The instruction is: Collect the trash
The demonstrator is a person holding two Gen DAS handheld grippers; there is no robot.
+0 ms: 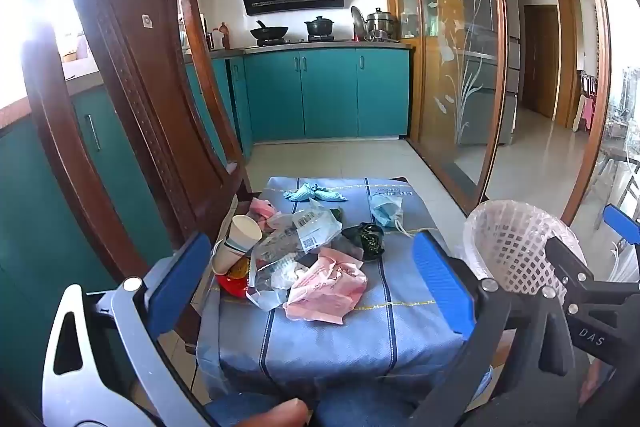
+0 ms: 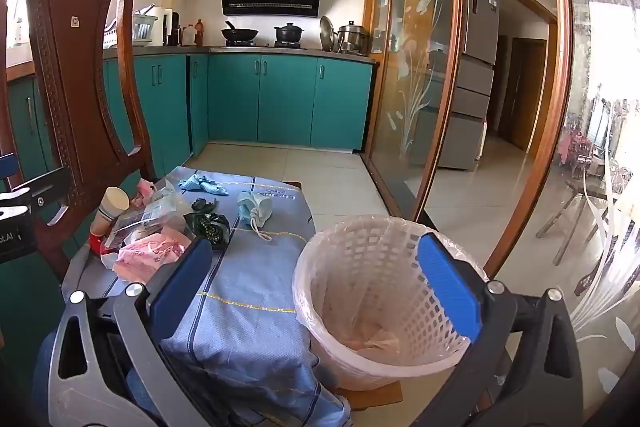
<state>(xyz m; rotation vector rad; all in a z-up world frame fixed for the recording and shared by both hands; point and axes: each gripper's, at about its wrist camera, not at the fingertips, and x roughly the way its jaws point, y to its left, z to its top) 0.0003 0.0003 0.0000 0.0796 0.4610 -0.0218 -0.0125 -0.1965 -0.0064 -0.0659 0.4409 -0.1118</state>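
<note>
Trash lies on a low surface under a blue cloth: a pink wrapper, clear plastic bags, paper cups, a red item, a dark crumpled bag, a blue face mask and a light blue rag. A white lattice bin with a plastic liner stands to the right of the cloth. My left gripper is open and empty, just short of the pink wrapper. My right gripper is open and empty, over the bin's near rim.
A dark wooden chair stands at the left behind the trash. Teal kitchen cabinets line the back. A glass sliding door with a wooden frame is on the right. Tiled floor lies beyond.
</note>
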